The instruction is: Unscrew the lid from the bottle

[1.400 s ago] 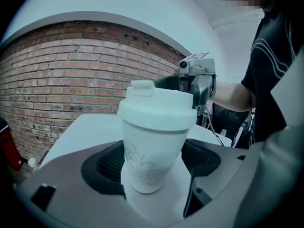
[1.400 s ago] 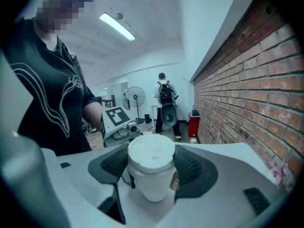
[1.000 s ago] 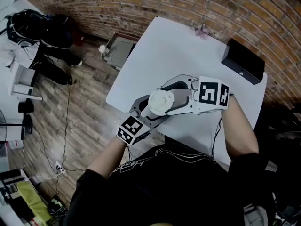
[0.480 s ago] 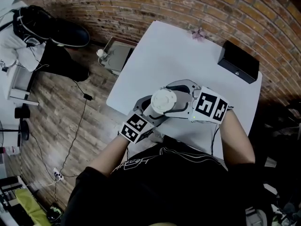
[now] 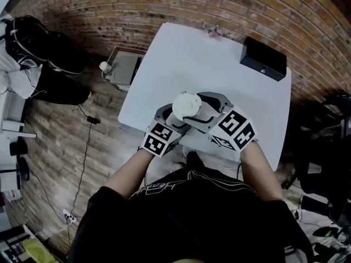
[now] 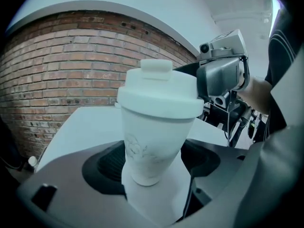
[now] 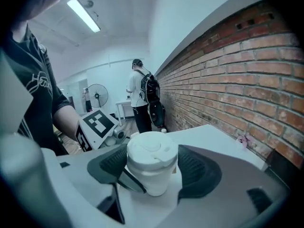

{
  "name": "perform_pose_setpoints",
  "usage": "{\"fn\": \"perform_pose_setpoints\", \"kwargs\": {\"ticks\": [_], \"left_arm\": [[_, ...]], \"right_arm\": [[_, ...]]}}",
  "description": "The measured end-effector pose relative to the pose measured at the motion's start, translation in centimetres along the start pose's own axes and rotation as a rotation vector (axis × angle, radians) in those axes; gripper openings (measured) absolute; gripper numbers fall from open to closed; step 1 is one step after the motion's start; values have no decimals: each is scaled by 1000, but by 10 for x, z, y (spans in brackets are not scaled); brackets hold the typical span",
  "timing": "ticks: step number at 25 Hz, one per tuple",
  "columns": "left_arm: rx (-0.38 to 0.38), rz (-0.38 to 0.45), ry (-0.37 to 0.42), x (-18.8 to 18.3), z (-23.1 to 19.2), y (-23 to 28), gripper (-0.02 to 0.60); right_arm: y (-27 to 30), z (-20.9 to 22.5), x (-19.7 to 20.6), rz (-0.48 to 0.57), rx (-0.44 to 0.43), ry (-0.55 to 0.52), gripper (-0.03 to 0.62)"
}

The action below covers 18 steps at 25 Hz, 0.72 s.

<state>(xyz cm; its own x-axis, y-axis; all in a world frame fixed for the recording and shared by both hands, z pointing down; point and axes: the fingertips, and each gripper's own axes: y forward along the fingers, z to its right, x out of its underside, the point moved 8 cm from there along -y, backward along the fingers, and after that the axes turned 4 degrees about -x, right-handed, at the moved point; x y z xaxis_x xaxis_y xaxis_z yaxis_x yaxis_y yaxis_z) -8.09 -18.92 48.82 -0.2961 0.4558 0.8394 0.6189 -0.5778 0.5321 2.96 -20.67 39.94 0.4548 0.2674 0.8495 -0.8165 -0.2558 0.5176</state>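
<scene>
- Closest to the head camera, the person's black shirt (image 5: 186,218) fills the lower frame and hides the near edge of the white worktop (image 5: 203,64).
- Just past it, the left gripper (image 6: 154,161) is clamped on the lower body of the white bottle (image 6: 152,132), with a pad against each side.
- Coming in from the right, the right gripper (image 7: 153,167) is closed on the lid (image 7: 152,148), its pads pressed to opposite sides of the rim. The lid sits on the bottle.
- From above, only the round top of the lid shows. The bottle's body is hidden under it and the two grippers, so I cannot tell whether its base touches the worktop.
- The bottle is over the near part of the worktop, between the left marker cube (image 5: 159,138) and the right marker cube (image 5: 235,129).
- Farther back, a black box (image 5: 263,59) lies near the far right corner.
- At the far edge is a small pink thing (image 5: 214,33), too small to identify.
- Beyond the worktop runs a brick wall (image 5: 164,4).
- To the left, black bags (image 5: 38,37) sit on the wooden floor (image 5: 71,136), partly cut off by the frame.
- Far off in the right gripper view, a person (image 7: 140,99) with a backpack stands by the wall, near a fan (image 7: 97,96).
</scene>
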Motion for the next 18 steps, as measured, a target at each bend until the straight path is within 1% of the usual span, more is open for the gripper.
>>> {"fn": "perform_pose_setpoints", "kwargs": {"ticks": [5, 9, 13, 15, 18], "left_arm": [[11, 4, -3, 1, 1, 0, 380], [27, -3, -2, -1, 0, 1, 380], [51, -18, 6, -1, -2, 2, 380], [63, -27, 11, -3, -3, 2, 380], [83, -45, 20, -4, -4, 1, 380]], "right_arm": [[-2, -5, 2, 24, 60, 36, 333], [-3, -4, 4, 35, 62, 37, 333], [-2, 1, 4, 30, 9, 8, 333], [-2, 6, 3, 19, -40, -19, 333], [0, 13, -1, -2, -138, -77, 333]]}}
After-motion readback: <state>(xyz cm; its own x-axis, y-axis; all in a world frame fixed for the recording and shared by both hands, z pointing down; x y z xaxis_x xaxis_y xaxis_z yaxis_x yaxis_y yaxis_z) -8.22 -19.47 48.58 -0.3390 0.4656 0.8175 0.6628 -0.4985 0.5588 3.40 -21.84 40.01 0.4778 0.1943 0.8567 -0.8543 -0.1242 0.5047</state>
